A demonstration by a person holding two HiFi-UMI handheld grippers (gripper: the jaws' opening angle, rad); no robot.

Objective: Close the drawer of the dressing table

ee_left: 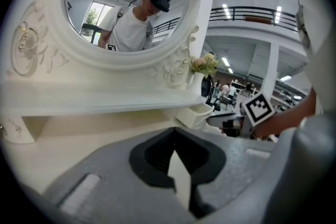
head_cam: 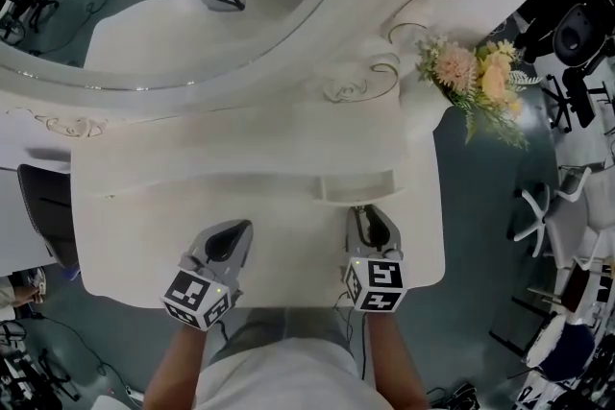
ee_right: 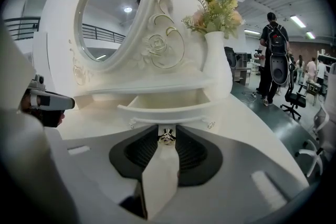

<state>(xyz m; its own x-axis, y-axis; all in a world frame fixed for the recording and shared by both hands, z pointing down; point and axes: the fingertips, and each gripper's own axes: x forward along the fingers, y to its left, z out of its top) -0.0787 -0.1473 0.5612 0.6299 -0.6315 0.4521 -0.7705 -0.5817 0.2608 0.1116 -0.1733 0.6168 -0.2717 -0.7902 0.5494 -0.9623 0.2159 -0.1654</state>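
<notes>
The white painted drawer (ee_right: 168,108), judged light and rigid, is pinched at its small silver knob (ee_right: 167,137) by the right gripper (ee_right: 166,134).

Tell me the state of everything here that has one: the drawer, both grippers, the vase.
Drawer: pulled open.
Right gripper: jaws shut on the knob of the drawer.
Left gripper: jaws together, empty.
Vase: upright, holding flowers.
</notes>
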